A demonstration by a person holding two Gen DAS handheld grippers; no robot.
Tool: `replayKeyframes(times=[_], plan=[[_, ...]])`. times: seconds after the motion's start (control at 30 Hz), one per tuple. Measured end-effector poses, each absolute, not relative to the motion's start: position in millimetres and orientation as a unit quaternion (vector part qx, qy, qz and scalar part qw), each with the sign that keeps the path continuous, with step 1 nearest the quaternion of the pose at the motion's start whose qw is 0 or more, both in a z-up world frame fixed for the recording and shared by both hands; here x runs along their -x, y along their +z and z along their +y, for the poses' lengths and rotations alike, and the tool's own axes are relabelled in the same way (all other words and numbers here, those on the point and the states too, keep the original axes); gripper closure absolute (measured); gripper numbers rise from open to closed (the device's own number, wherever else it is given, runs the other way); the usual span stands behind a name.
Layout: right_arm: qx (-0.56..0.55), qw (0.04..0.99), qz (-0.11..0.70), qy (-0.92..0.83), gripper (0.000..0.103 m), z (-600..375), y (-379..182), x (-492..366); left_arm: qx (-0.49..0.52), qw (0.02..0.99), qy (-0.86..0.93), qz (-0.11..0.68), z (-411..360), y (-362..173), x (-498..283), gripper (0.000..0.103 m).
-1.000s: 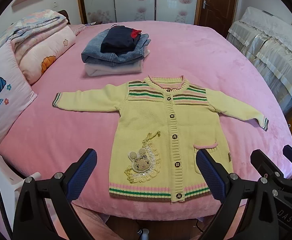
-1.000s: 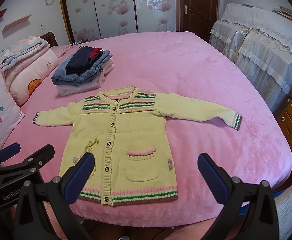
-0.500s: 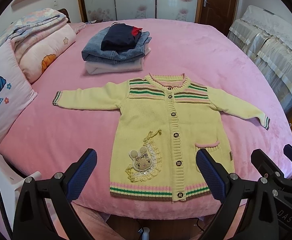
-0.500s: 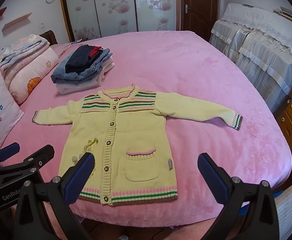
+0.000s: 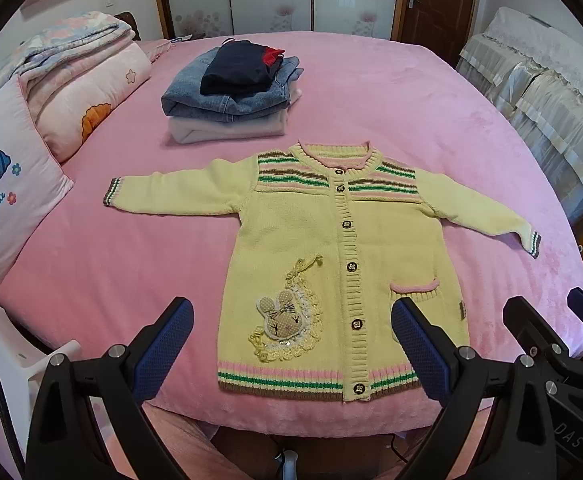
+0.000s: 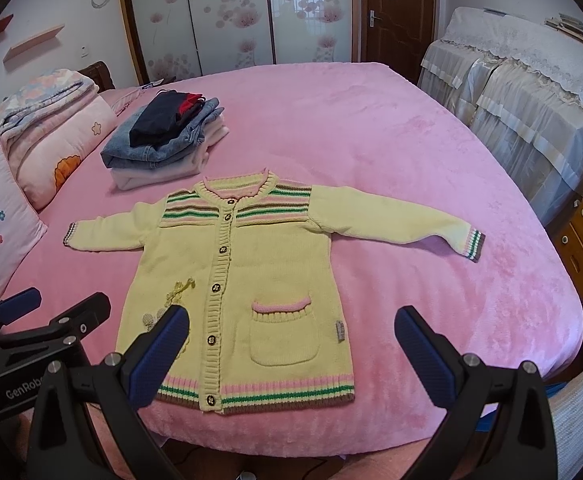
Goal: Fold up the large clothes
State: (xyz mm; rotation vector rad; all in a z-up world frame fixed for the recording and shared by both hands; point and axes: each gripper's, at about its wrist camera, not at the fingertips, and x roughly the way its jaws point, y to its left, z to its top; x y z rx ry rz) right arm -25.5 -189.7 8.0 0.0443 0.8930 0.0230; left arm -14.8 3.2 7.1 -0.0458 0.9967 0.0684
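Cardigan (image 5: 343, 256) in pale yellow knit lies flat and buttoned on the pink bed (image 5: 391, 92), face up, both sleeves spread out to the sides and its striped hem close to the near edge of the mattress. Green, pink and brown stripes cross the yoke, cuffs and hem. A bunny applique (image 5: 281, 314) with lace trim sits on one front panel; a pink-edged patch pocket (image 6: 283, 332) sits on the other.

Beyond the collar, near but apart from it, stands a stack of folded clothes (image 5: 231, 92): a pale garment at the bottom, denim in the middle, a dark navy piece with a bit of red on top. Along the bed's left side lie a pink pillow (image 5: 7, 200) printed "Playmate" and a folded floral quilt (image 5: 75, 60).

The left gripper (image 5: 291, 344) hovers over the hem at the bunny side, its jaws spread wide and holding nothing. The right gripper (image 6: 291, 344) hangs over the pocket side of the hem, jaws likewise released and empty. Neither touches the knit. In the right wrist view the left gripper shows at the lower left, just beside the cardigan's edge.
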Motion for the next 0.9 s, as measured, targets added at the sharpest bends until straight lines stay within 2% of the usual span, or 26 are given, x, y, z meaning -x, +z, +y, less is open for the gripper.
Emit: replayKeyframes(times=[0.37,0.9], plan=[[-0.040,0.902,0.430,0.017,0.000,-207.8,3.1,11.9,0.006,0.875,0.025,0.483,-13.2,4.2,-4.0,0.005],[-0.086,0.915,0.394,-0.030,0.000,-281.9,6.7,-44.7,-0.064,0.895,0.000,0.441,-72.3,7.3,-59.7,0.005]])
